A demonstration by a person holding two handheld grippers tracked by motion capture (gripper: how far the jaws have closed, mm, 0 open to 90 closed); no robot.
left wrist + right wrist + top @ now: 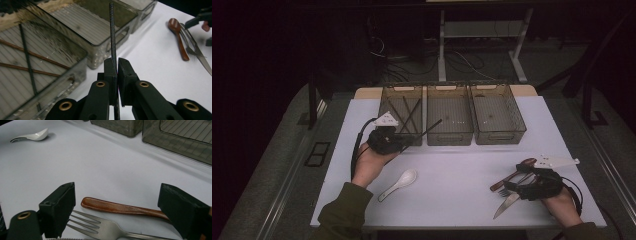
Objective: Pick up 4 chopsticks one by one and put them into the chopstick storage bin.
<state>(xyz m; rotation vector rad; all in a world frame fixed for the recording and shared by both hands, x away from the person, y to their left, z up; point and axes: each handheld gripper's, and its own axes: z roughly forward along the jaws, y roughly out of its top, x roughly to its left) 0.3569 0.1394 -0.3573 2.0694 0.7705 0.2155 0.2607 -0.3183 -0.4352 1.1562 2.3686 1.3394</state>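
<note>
Left tongs (114, 65) raised, pinching black chopstick (112, 30)

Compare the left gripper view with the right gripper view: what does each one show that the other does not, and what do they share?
Left gripper view alone: the left gripper shut on a thin black chopstick, and more chopsticks lying crossed inside the smoky clear plastic bin.

Right gripper view alone: the right gripper open, and the white ceramic soup spoon lying farther off.

Shared: the white table, the brown wooden spoon and the metal fork.
</note>
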